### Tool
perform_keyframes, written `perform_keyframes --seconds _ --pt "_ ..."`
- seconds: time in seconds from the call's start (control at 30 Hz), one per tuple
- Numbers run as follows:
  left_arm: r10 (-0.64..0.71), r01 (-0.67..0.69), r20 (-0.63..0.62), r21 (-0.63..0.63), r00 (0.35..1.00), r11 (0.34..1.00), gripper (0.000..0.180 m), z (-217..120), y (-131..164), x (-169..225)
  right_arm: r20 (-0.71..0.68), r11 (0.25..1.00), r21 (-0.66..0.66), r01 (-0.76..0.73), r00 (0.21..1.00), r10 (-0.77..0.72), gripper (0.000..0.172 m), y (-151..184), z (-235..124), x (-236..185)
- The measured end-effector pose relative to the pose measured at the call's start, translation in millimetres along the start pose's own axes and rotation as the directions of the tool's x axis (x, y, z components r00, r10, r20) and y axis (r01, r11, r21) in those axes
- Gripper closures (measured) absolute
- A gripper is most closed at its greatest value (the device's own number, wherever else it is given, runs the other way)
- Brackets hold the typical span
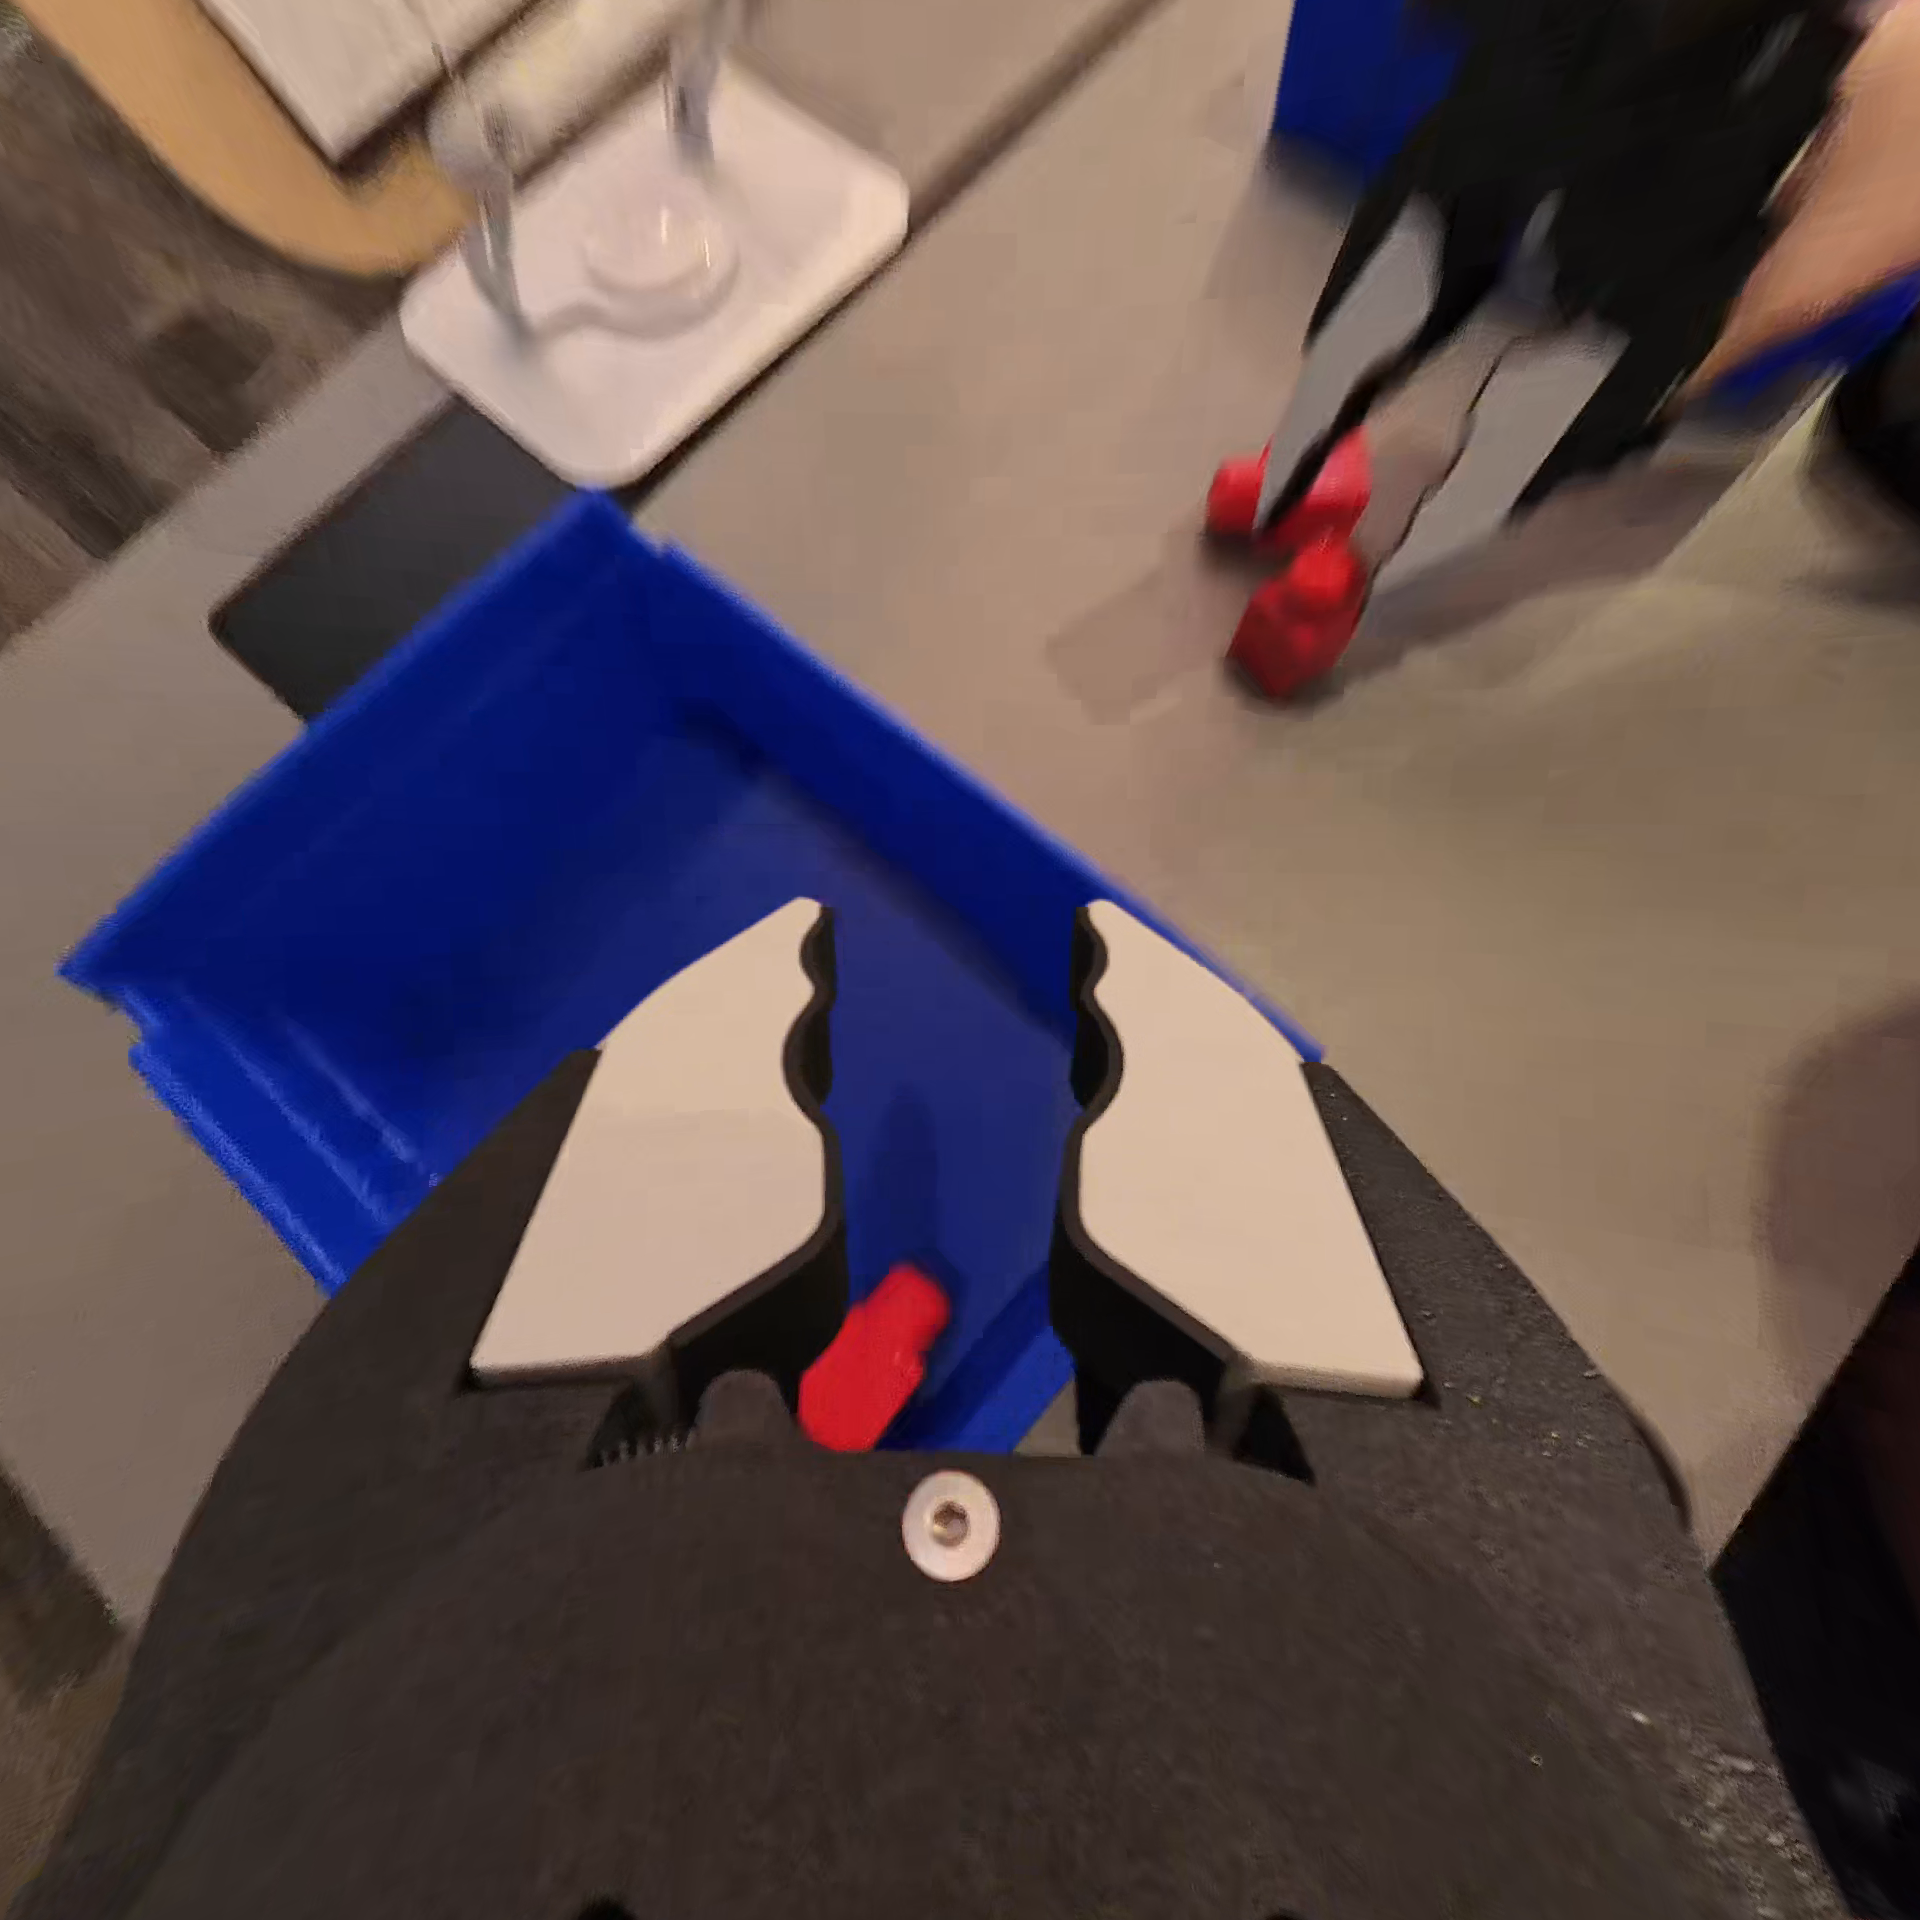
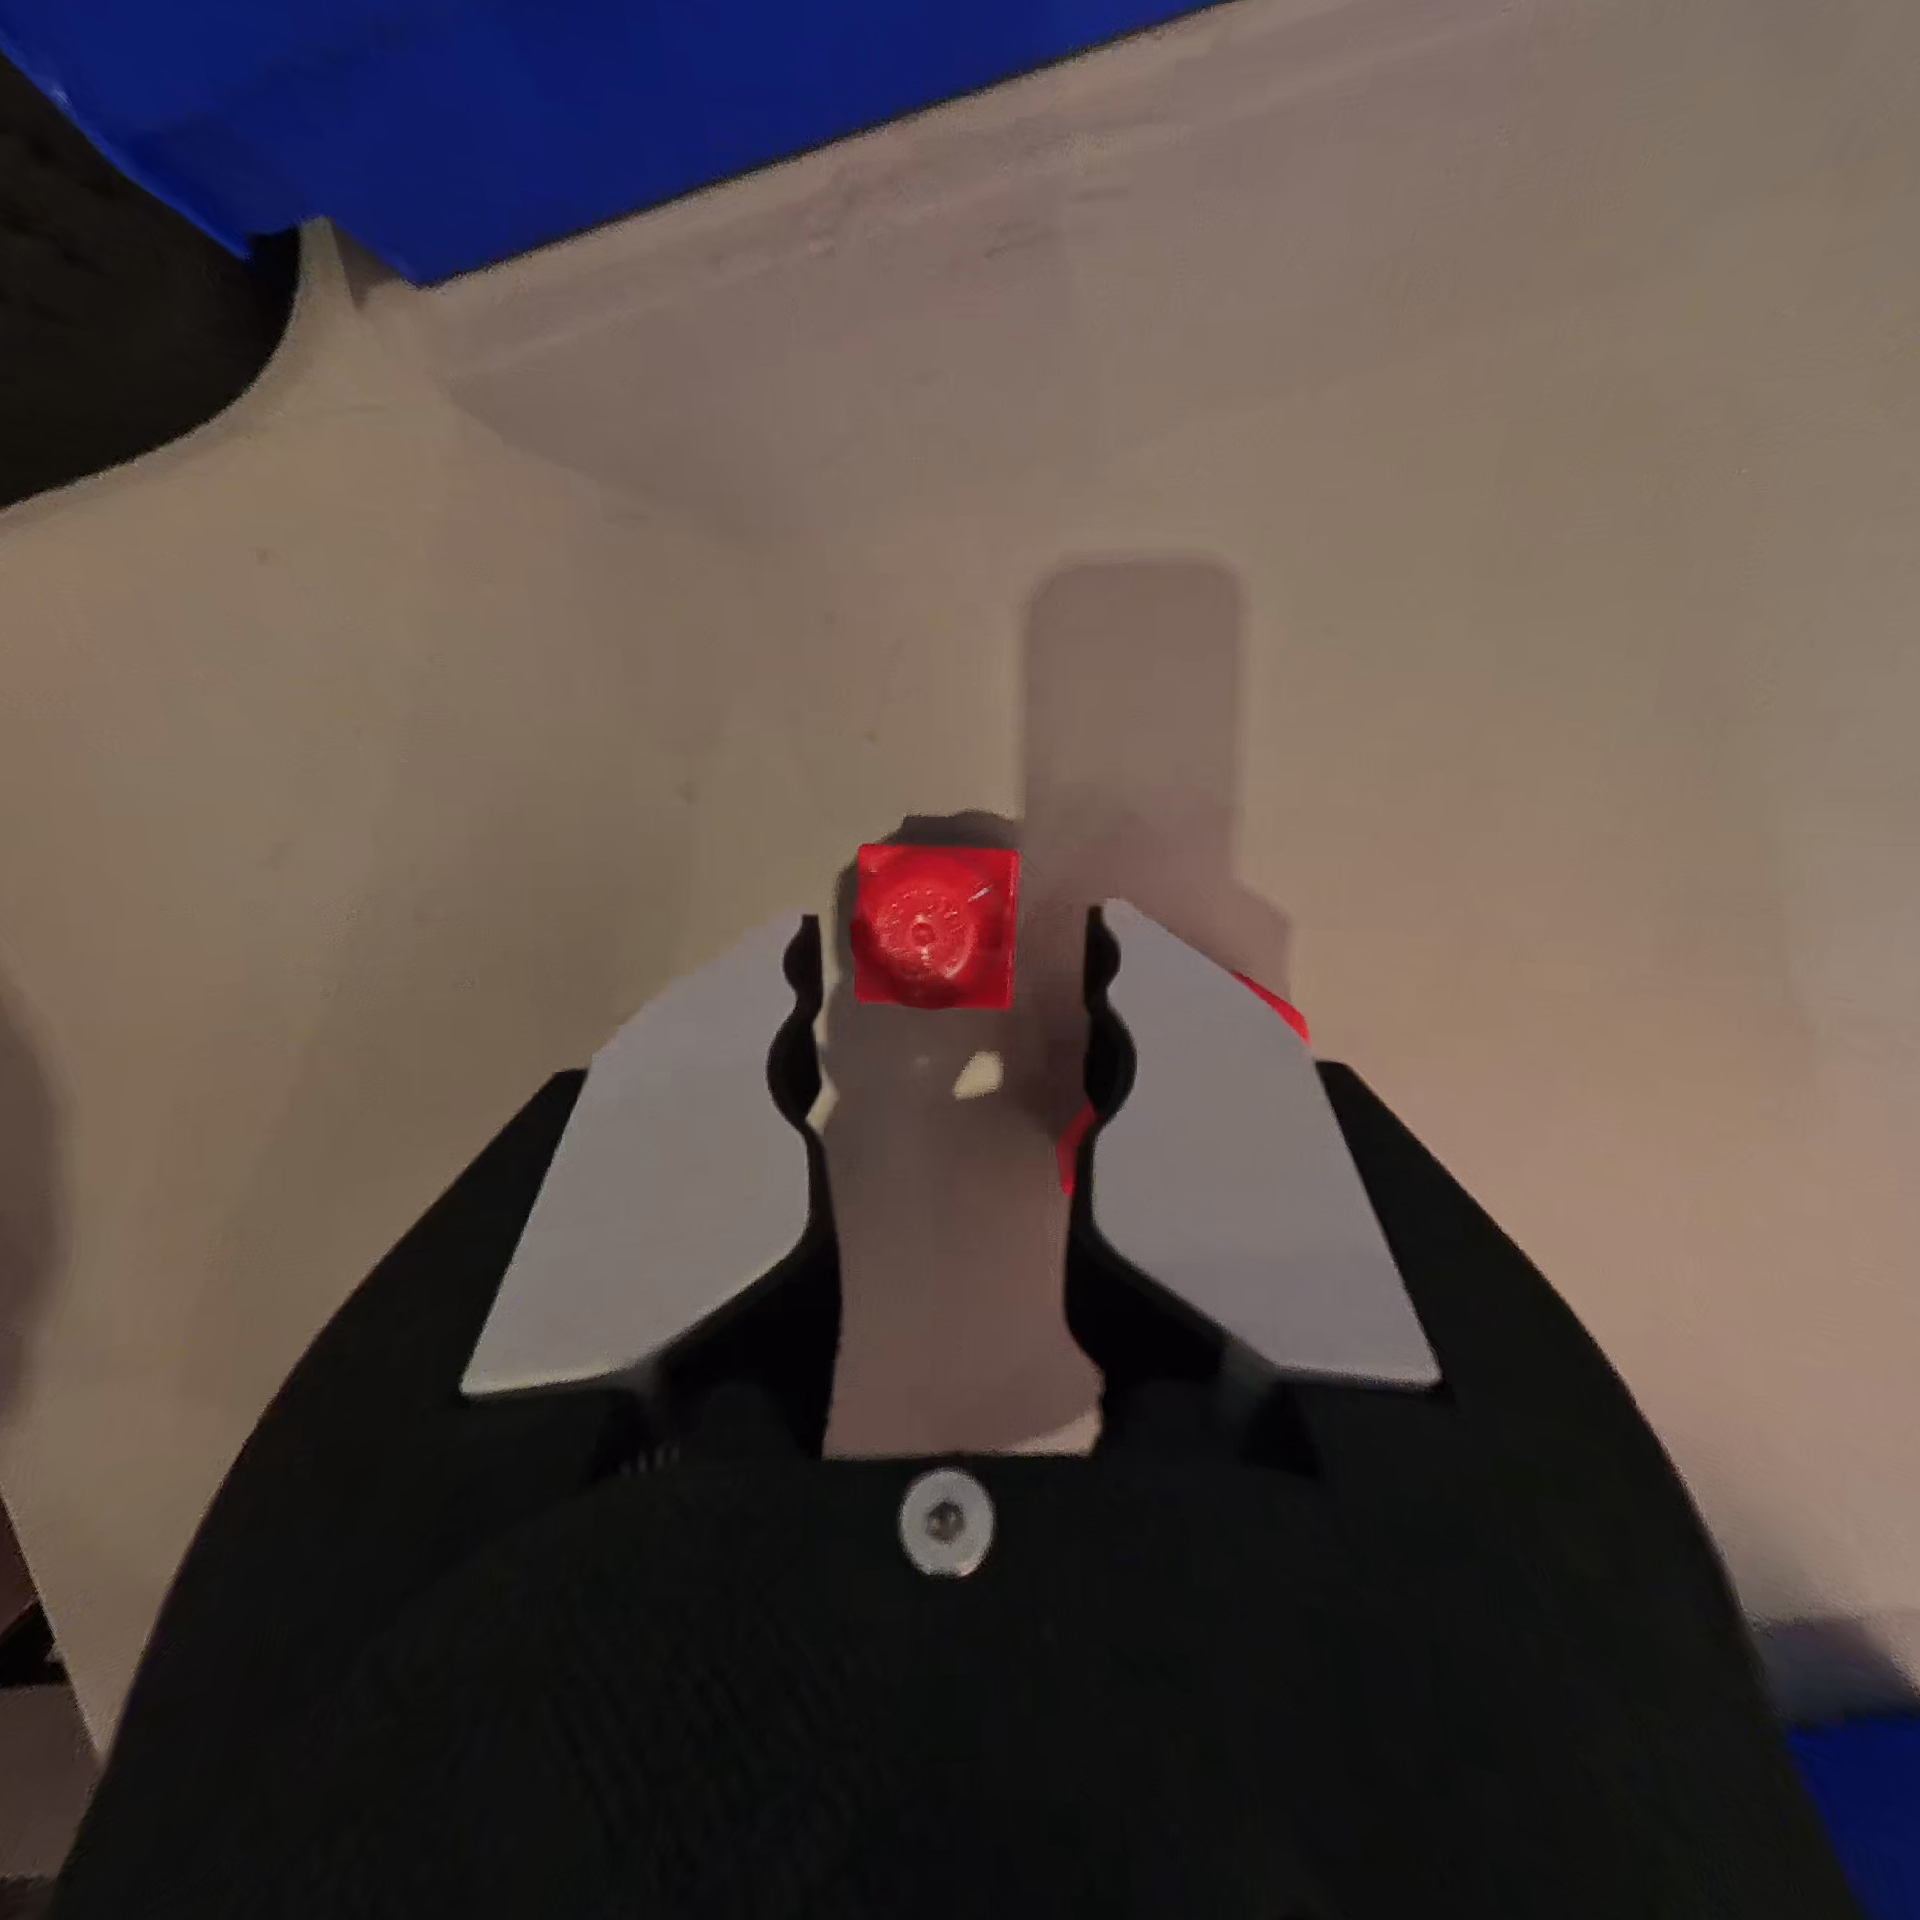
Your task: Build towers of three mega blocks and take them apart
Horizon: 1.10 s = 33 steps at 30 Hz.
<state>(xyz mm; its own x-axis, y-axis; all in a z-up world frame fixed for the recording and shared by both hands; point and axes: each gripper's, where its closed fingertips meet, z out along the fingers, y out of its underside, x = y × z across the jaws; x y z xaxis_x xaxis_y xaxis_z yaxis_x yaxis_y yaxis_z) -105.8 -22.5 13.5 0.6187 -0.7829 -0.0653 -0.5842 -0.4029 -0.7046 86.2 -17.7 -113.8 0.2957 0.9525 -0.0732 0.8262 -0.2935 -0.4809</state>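
Note:
My left gripper point(image 1: 951, 914) is open and empty above a blue bin point(image 1: 468, 831). One red block point(image 1: 873, 1361) lies on the bin's floor, below the base of my fingers. My right gripper point(image 2: 951, 914) is open and points down at the table. A red block point(image 2: 932, 927) stands stud-up between its fingertips, with a gap on each side, so the pads do not press on it. A second red block point(image 2: 1273, 1003) lies partly hidden behind the right finger. In the left wrist view the right gripper point(image 1: 1371, 520) hangs over these two red blocks point(image 1: 1299, 623) on the table.
A white tray point(image 1: 665, 291) with clear glass pieces stands at the table's far left, next to a black mat point(image 1: 343, 582). A second blue bin point(image 1: 1340, 83) is at the back. A blue bin's edge point(image 2: 520, 104) runs across the top of the right wrist view. The tips of one gripper are about 25 cm away from the tips of the other.

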Motion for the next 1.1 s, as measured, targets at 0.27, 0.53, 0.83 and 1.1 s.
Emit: perform_keyframes --seconds 0.27,0.53,0.83,1.1 --pt "0.347 -0.305 -0.045 -0.592 0.937 0.746 0.127 -11.2 127.0 -36.2 0.080 0.983 0.176 -0.057 0.996 0.044 0.121 -22.3 -29.4 -3.0" --pt "0.312 -0.377 -0.227 -0.701 0.923 0.605 0.125 -1.3 163.5 -36.1 0.066 0.984 0.177 -0.033 0.998 0.021 0.122 -24.7 -30.2 -6.2" --pt "0.289 -0.445 -0.338 -0.690 0.896 0.571 0.130 17.9 186.4 -36.0 0.081 0.971 0.233 -0.045 0.996 0.027 0.122 -30.6 -50.7 -9.6" --pt "0.338 -0.473 -0.336 -0.701 0.879 0.534 0.144 33.1 203.5 -42.1 0.094 0.973 0.227 -0.036 0.995 0.015 0.122 -32.4 -49.6 -12.4"
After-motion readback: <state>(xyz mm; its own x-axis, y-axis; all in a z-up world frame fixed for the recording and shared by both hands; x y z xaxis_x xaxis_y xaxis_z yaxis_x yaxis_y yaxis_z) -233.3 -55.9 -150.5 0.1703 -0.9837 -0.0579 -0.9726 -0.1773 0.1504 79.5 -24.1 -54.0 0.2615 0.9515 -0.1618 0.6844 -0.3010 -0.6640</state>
